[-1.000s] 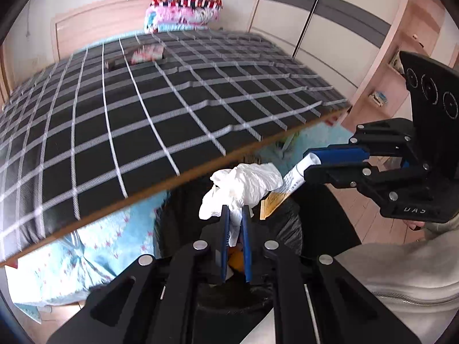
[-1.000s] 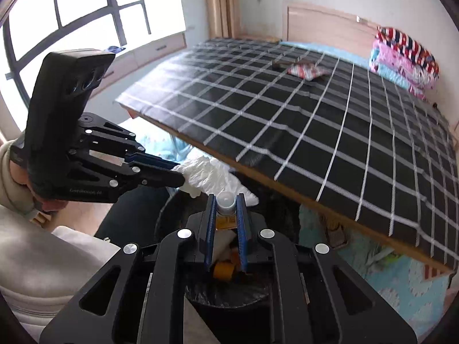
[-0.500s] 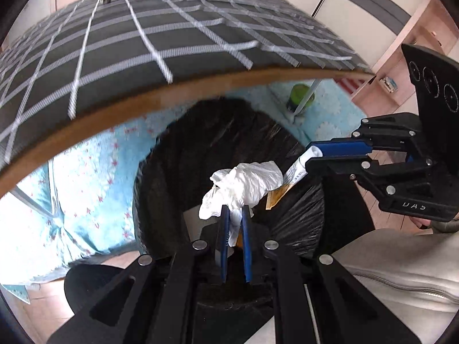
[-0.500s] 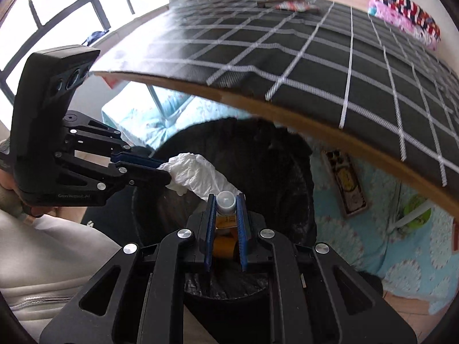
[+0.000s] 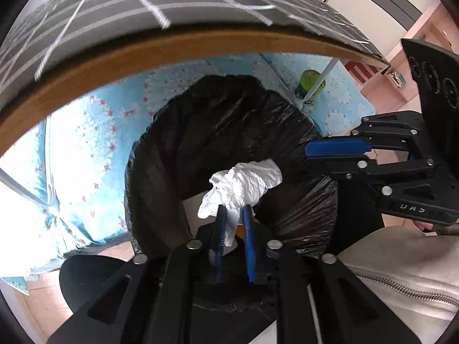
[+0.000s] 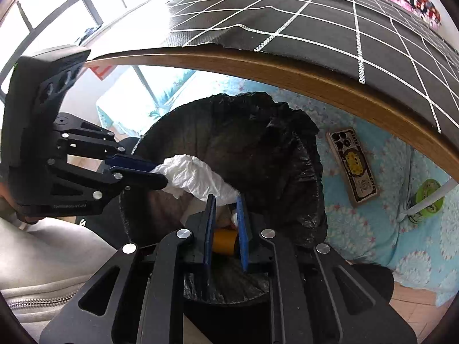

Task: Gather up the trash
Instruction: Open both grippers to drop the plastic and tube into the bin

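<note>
Left gripper (image 5: pixel 234 209) hung over the mouth of the bin; its jaws had just been opening, blue pads slightly apart. The crumpled white glove (image 5: pixel 243 185) was between them with its tail hanging down the gap — can't tell if the pads pressed on it.

Right gripper (image 6: pixel 226 200) was beside it over the same opening, jaws also just been opening, gap narrow. No tube between the pads; an orange-and-white item (image 6: pixel 224 240) lay below them inside the bin, seen through the gap.

In the right wrist view the glove stuck out from the left gripper's tips toward the right gripper's pads, touching or just in front of them.

Black bin liner (image 5: pixel 218 132) lined the bin, rim crumpled, standing on a blue patterned mat (image 5: pixel 86 143).

Farther out: wooden edge (image 6: pixel 315 83) under a black grid-patterned cloth (image 6: pixel 344 28), curved over the bin. On the mat beyond it, a flat printed box (image 6: pixel 354 166) and a green container (image 6: pixel 427 197) next to a white leg.

A grey zipped sleeve (image 5: pixel 401 261) at the frame edge.
</note>
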The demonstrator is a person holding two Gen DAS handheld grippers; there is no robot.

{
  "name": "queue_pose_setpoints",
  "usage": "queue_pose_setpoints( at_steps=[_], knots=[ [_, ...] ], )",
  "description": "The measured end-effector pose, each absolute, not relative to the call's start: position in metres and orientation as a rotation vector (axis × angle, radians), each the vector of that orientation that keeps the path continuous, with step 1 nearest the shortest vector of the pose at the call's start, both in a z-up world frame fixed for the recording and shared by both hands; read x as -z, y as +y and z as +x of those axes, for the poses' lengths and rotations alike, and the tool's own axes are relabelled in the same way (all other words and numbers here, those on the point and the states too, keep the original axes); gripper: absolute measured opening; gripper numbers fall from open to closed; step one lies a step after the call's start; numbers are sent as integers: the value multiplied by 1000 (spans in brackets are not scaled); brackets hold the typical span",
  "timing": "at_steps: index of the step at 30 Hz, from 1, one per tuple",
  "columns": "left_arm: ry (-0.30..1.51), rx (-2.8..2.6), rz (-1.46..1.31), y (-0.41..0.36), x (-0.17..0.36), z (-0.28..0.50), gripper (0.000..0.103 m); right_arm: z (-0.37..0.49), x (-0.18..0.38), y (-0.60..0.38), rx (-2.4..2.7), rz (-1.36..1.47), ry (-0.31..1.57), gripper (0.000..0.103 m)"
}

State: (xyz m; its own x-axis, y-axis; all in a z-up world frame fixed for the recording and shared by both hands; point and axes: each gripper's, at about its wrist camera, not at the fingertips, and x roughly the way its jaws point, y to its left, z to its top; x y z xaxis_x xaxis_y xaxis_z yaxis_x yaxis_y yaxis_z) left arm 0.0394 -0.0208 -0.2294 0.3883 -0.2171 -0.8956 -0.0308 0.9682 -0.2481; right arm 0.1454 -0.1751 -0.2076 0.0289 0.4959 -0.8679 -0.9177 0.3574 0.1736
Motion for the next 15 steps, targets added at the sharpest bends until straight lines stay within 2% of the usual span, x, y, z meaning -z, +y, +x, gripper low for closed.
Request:
queue_pose_setpoints(
  at_steps=[2,3,4,15],
  knots=[
    [1149,117,-225,-24,224,39,35,145,207,-175,-1165,-506,1039,21],
    [1140,114,-221,-23,222,39,50,146,207,-176,-1166,-507,1035,21],
    [1126,111,-216,-23,219,38,54,146,205,-177,-1167,-503,1029,21],
    [1017,129,-183,-23,175,27,54,143,179,-183,-1170,-479,960,21]
  ],
)
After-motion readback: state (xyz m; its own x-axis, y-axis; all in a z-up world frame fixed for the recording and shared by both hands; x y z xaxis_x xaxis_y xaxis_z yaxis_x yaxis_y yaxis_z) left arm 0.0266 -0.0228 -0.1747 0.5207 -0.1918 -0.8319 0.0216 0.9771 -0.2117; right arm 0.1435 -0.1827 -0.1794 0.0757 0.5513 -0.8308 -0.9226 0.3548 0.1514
